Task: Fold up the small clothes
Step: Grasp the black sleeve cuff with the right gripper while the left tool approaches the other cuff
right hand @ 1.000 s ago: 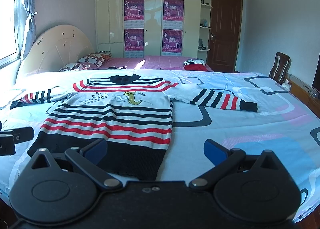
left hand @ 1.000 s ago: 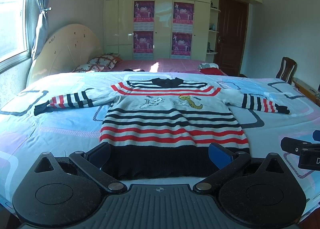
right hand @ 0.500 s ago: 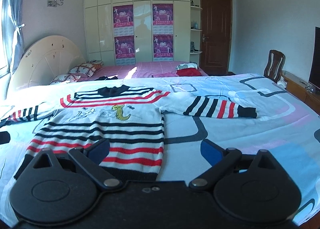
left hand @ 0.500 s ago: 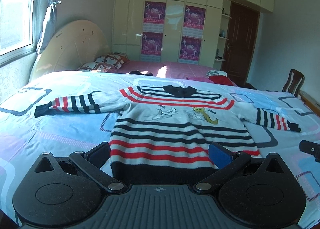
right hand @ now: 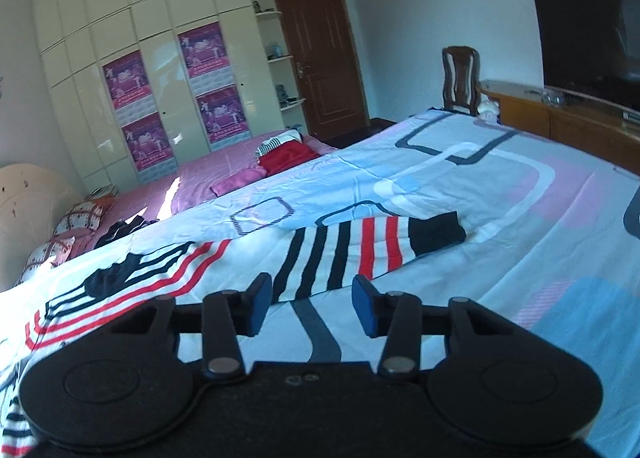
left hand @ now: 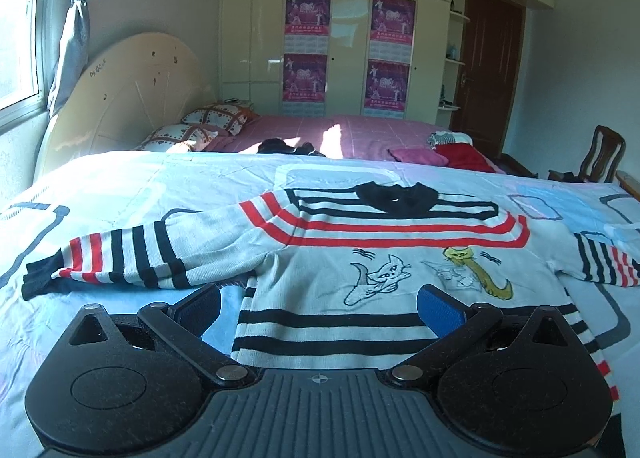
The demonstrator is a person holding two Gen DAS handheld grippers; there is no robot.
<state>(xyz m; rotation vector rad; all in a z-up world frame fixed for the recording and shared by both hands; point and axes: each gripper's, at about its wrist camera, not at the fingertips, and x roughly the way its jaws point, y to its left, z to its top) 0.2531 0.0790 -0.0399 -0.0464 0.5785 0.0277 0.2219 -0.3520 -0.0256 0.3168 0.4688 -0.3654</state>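
Note:
A small knit sweater (left hand: 360,258) with red, black and white stripes and cartoon cats lies flat, front up, on the blue patterned bedspread (left hand: 140,186). Its left sleeve (left hand: 120,258) stretches out to the left. My left gripper (left hand: 320,310) hovers open over the sweater's body by the left armpit, holding nothing. In the right wrist view the right sleeve (right hand: 340,254) with its black cuff (right hand: 436,234) lies just ahead. My right gripper (right hand: 312,302) is tilted, and its jaws are closing, about half apart. Only the sleeve's near edge and bedspread show between the pads, which press on nothing.
Behind the bedspread lies a pink bed (left hand: 360,130) with pillows (left hand: 192,130) and loose clothes (left hand: 460,150). Beyond it are a cream wardrobe with purple posters (left hand: 308,46) and a brown door (left hand: 492,70). A wooden chair (right hand: 460,78) and a low cabinet (right hand: 560,114) stand at the right.
Both grippers have moved forward over the sweater, so it looms larger. The right gripper has rolled so its view tilts, swung toward the right sleeve, and narrowed its jaws.

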